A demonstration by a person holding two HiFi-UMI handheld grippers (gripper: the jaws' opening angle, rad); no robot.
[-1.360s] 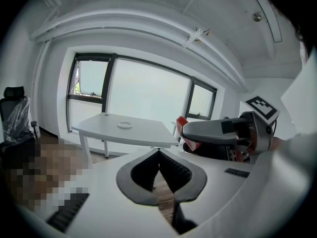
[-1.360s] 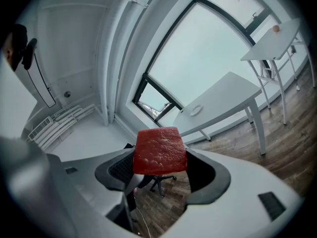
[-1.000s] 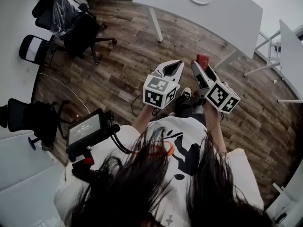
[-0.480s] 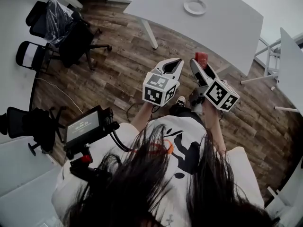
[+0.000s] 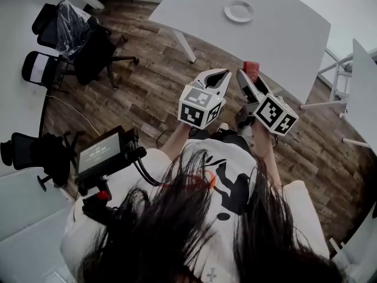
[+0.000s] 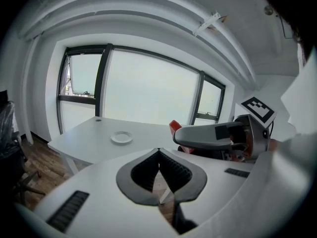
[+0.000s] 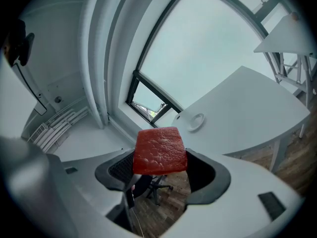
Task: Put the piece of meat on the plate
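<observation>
My right gripper [image 5: 246,77] is shut on the piece of meat [image 7: 159,150], a flat red slab that sticks out past the jaws; in the head view the meat [image 5: 251,69] shows as a small red block at the jaw tips. The white plate [image 5: 239,11] lies on the white table [image 5: 283,34] ahead, well beyond both grippers; it is also in the left gripper view as a small plate [image 6: 121,137] and in the right gripper view as the plate [image 7: 196,121]. My left gripper [image 5: 221,78] is held beside the right one, shut with nothing in it.
Black office chairs [image 5: 82,37] stand to the left on the wood floor [image 5: 147,81]. A second white table [image 5: 362,93] is at the right edge. A handheld screen device [image 5: 99,155] hangs at the person's left side. Large windows [image 6: 148,95] lie behind the table.
The table and plate have drawn slightly nearer in the head view as the person moves forward. Both grippers keep their pose, the meat still held.
</observation>
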